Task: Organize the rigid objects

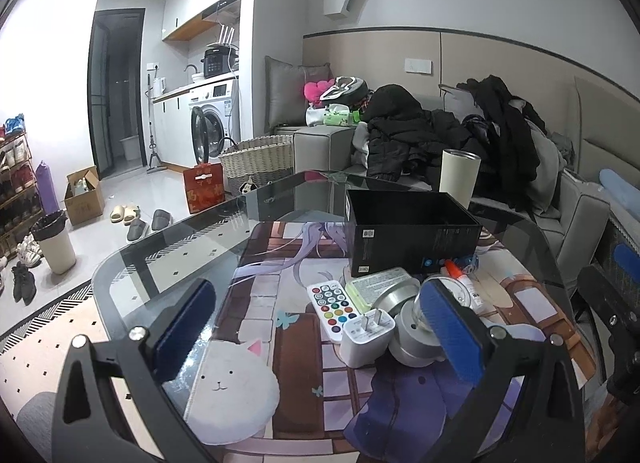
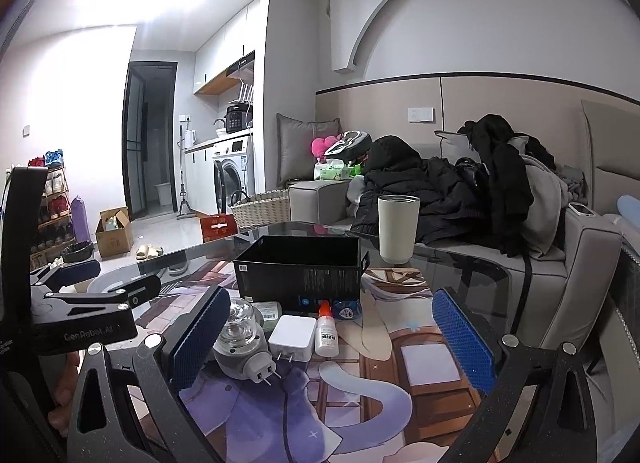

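1. Glass table (image 1: pixel 168 263) with an anime mat, messy sofa behind.
2. Left gripper (image 1: pixel 320 327) is spread wide, holding nothing; remote (image 1: pixel 330 303) and white charger (image 1: pixel 366 337) sit between its fingers, black box (image 1: pixel 412 231) just beyond.
3. Right gripper (image 2: pixel 336 327) is also spread and empty; the charger, a small bottle (image 2: pixel 327 331) and a plug-in lamp (image 2: pixel 240 337) lie between its fingers, toward the left one.

- The black box (image 2: pixel 300 275) hid the lower part of the blue-labelled item (image 2: pixel 347 308) behind the small bottle (image 2: pixel 326 333), centre frame.
- The remote's (image 1: pixel 330 305) button markings were too small to read.
- The right pad (image 1: pixel 452 325) covered part of the plug-in lamp (image 1: pixel 416 327).
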The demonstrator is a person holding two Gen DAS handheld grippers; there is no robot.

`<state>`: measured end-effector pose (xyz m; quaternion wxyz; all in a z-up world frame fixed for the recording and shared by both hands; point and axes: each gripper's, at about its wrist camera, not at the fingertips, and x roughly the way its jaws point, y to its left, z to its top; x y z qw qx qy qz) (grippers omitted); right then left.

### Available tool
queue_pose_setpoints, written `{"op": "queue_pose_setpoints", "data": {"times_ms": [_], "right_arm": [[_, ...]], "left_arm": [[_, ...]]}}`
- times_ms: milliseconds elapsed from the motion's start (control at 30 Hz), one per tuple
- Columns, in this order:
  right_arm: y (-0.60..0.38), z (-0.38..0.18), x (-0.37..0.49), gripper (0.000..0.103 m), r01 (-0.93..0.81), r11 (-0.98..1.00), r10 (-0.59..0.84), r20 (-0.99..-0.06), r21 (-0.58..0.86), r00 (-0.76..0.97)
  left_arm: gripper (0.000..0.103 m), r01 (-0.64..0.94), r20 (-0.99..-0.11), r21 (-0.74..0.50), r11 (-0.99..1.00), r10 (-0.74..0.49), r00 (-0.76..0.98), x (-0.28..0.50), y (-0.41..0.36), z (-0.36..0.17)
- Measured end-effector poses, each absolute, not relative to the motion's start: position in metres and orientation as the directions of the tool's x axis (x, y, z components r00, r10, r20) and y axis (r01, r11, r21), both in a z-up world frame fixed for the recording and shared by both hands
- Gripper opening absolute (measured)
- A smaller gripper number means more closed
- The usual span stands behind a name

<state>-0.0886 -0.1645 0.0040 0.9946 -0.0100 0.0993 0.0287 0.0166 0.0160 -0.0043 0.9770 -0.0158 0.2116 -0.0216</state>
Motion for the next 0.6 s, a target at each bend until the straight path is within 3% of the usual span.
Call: {"op": "queue_pose_setpoints", "data": {"times_ms": [600], "right_arm": [[-0.1629, 0.0060, -0.0910, 0.103, -0.062, 0.998, 0.058, -0.184, -0.017, 0.981]], "left_arm": [[0.103, 0.043, -0.376, -0.036, 0.998, -0.053, 0.925, 0.0103, 0.0202, 0.0042]]}}
